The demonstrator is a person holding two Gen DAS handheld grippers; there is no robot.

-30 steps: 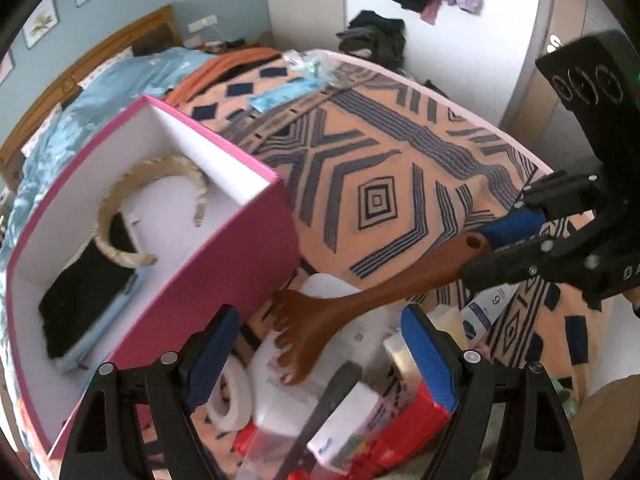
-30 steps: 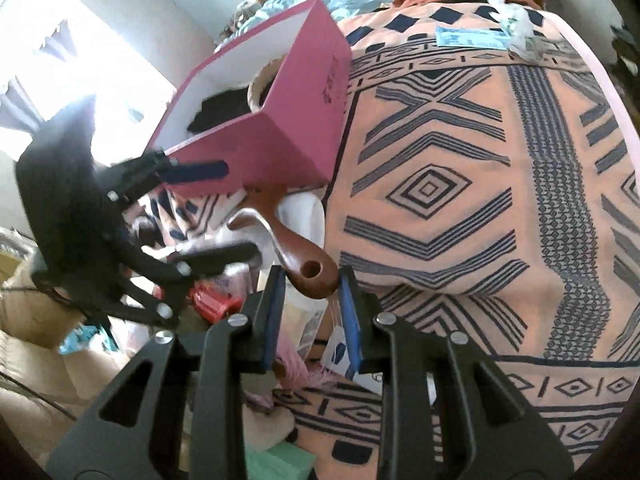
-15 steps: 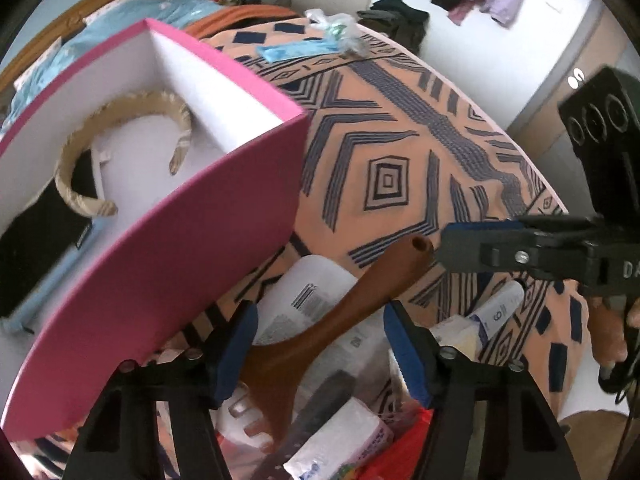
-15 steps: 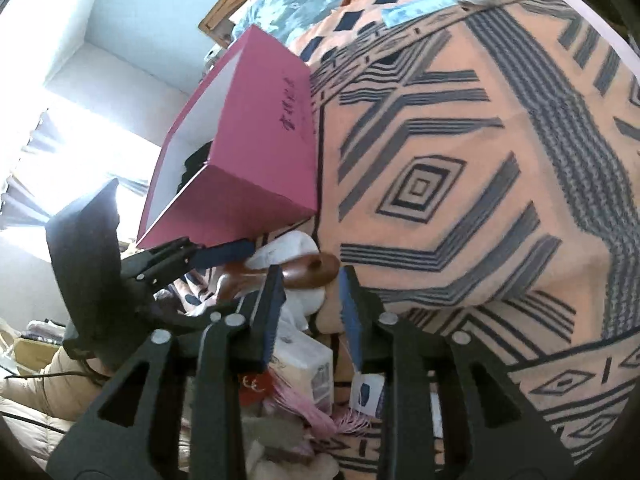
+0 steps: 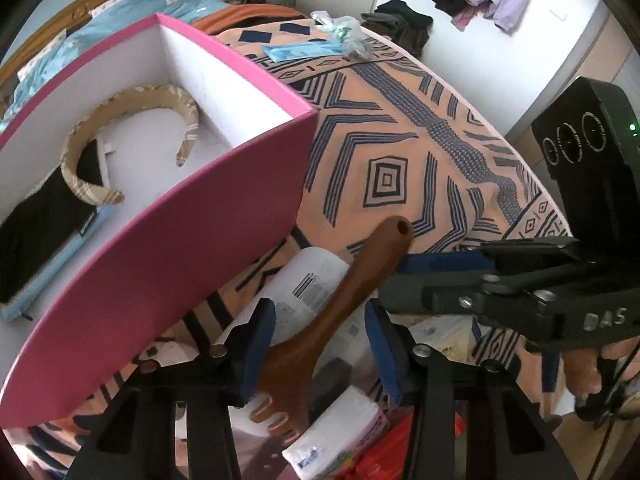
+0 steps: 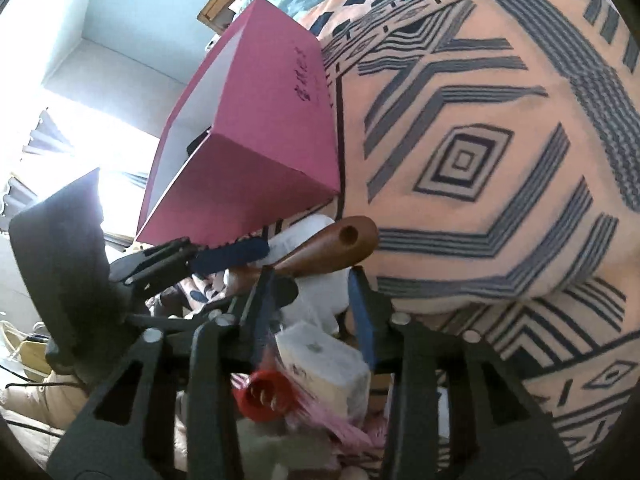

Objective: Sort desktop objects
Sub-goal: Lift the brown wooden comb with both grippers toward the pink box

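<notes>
A brown wooden comb (image 5: 344,304) lies between the left gripper's (image 5: 320,344) spread fingers, its handle running toward the right gripper (image 6: 314,300). That one is spread too, gripping nothing. The pink box (image 5: 192,240) stands just left.

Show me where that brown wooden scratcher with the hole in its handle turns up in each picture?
Left wrist view: the brown wooden scratcher runs diagonally at lower centre, between the near jaws.
Right wrist view: its handle end lies left of centre, just above the near jaws.
Shared landmark: the pink box.

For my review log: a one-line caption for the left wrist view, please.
Left gripper straddles a brown wooden back scratcher beside a pink box holding a headband.
</notes>
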